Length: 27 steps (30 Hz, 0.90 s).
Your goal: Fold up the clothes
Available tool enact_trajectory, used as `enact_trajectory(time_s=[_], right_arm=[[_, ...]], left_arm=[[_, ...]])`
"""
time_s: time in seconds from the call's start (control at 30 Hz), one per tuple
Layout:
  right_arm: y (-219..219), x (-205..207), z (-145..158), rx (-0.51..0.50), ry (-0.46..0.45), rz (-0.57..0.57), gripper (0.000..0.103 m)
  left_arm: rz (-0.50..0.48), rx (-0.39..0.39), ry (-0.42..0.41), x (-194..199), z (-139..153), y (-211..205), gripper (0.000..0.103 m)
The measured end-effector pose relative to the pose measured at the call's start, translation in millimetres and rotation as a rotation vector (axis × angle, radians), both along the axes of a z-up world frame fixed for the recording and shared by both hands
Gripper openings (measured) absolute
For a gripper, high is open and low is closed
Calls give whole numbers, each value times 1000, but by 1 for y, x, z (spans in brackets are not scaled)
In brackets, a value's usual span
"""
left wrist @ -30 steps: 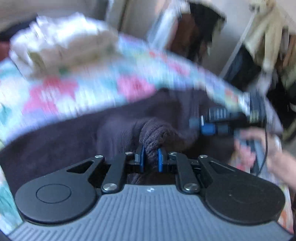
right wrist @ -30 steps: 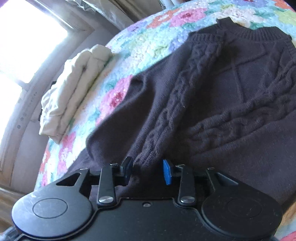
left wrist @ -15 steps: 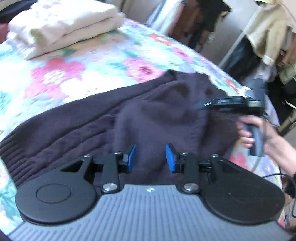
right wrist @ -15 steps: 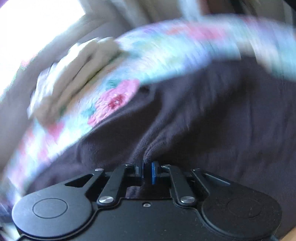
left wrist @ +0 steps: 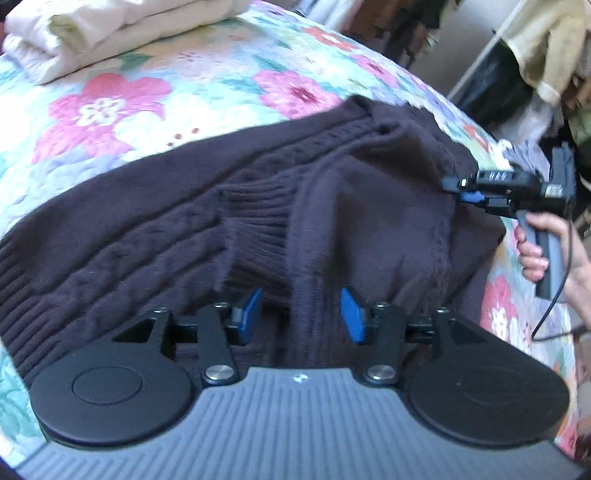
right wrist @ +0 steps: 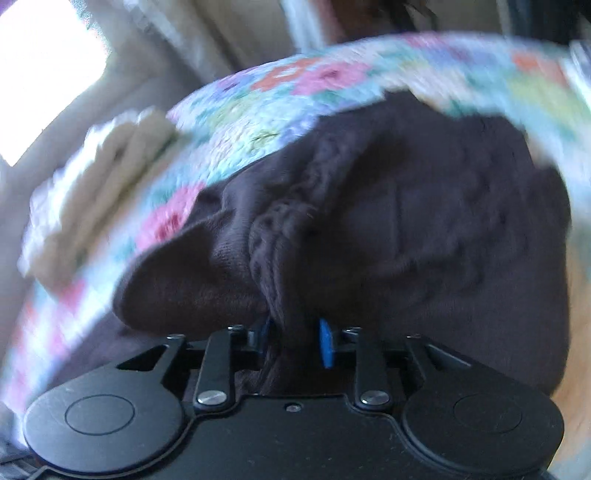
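A dark purple cable-knit sweater lies on the floral quilt of a bed, with one sleeve folded across its body. My left gripper is open just above the sweater, its blue pads on either side of a fabric ridge without pinching it. My right gripper is shut on a bunched fold of the sweater and lifts it off the quilt. In the left wrist view the right gripper holds the sweater's right edge.
A folded cream blanket sits at the far end of the bed and also shows in the right wrist view. Hanging clothes stand beyond the bed's right side. A bright window is on the left.
My left gripper let go of the sweater and opened. My right gripper closed on the sweater and is lifting and moving it; its view is blurred by motion.
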State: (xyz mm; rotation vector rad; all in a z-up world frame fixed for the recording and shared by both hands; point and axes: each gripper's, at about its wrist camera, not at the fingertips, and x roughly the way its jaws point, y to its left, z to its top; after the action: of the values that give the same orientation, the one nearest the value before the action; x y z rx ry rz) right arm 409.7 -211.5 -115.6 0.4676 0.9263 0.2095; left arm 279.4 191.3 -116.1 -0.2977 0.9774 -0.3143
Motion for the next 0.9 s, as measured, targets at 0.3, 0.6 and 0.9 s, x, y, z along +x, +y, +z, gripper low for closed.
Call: enact_trajectory(time_s=[0.3,0.6,0.9], right_arm=[[26,-47,-28,234,71,167,52],[75,-67,-18,184,43,343,54],[111,-94,-29,213,41,413,54]], left_arm=[[-34,44,-33,8,-21,-35,18],[46,-71,-140,-38,35,1,13],[180,-46,-14,-52,0,19,11]])
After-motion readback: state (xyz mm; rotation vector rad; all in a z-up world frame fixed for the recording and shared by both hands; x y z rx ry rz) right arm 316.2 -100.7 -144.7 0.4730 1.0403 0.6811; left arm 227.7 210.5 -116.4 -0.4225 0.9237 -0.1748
